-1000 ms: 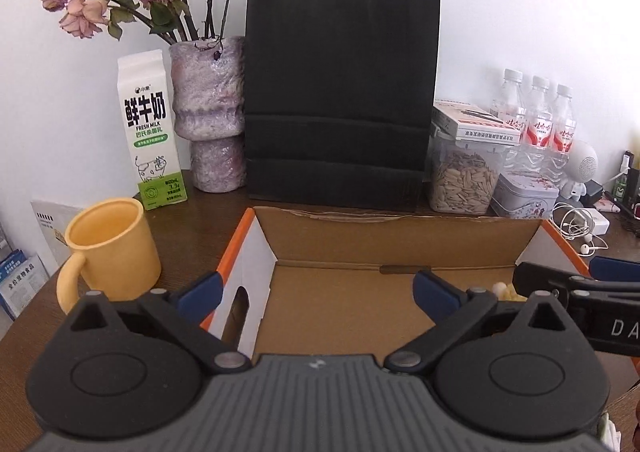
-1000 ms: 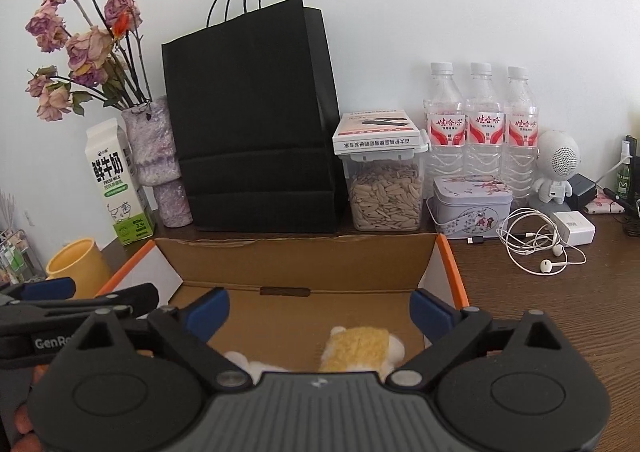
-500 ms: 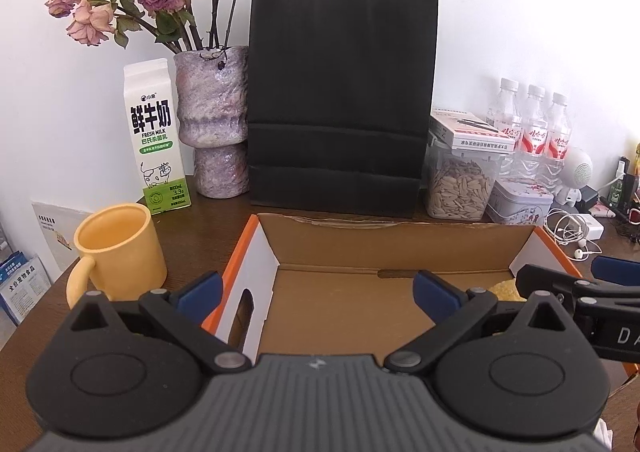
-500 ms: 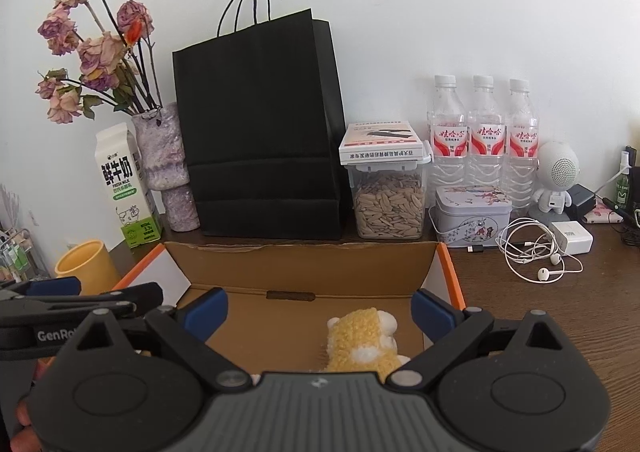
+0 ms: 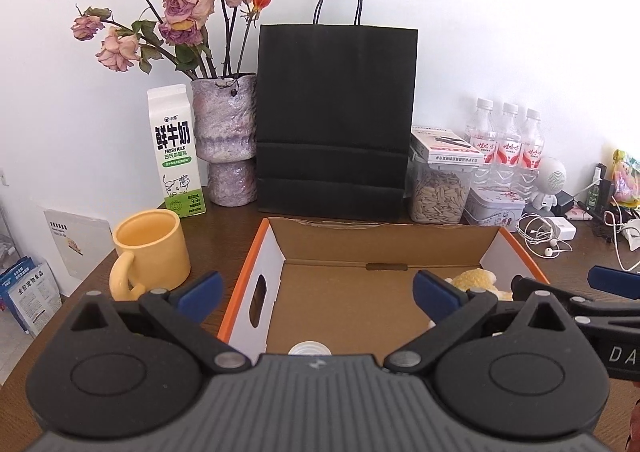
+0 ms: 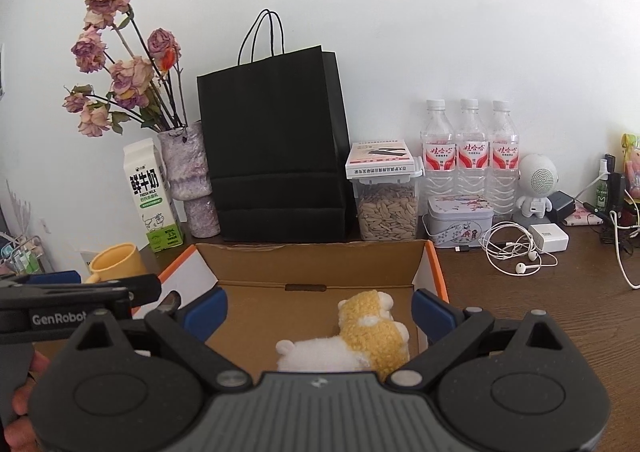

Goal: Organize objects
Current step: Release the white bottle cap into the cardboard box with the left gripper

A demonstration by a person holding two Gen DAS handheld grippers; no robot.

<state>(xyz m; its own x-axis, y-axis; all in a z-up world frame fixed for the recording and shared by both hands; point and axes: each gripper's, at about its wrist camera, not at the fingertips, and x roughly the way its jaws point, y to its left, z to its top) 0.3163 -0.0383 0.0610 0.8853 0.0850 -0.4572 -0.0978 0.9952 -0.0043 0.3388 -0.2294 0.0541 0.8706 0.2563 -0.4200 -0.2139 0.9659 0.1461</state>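
Starting from the left of the cardboard box [image 5: 384,252], which serves as the landmark, a milk carton [image 5: 176,156] and a vase of dried roses [image 5: 226,140] stand back against the wall, and a yellow mug [image 5: 150,248] sits just beside the box's left wall, on the brown worktop [image 5: 224,228]. The left tool [image 5: 316,290] hangs over the near left part of the box with its blue tips spread wide and nothing between them; a small white round cap [image 5: 310,349] peeks out just below it, inside the box. Behind the box stands a black paper bag [image 5: 336,116]. Inside the box, toward its right wall, lies a plush toy [image 6: 352,340], yellow and white, on its side. The right tool [image 6: 318,306] hovers above it, also spread wide and empty.

Right of the box and behind it are a jar of seeds [image 6: 386,208], a tin [image 6: 460,220], three water bottles [image 6: 470,156], and a tangle of white earphones [image 6: 516,252].

Judging from this, the toy is already stowed and the mug looks a likely next item. The risk is on that side: the mug stands so near the box wall that a wide tool could nudge the light box or catch the handle and tip the mug. The two tools also sit close together and could collide.
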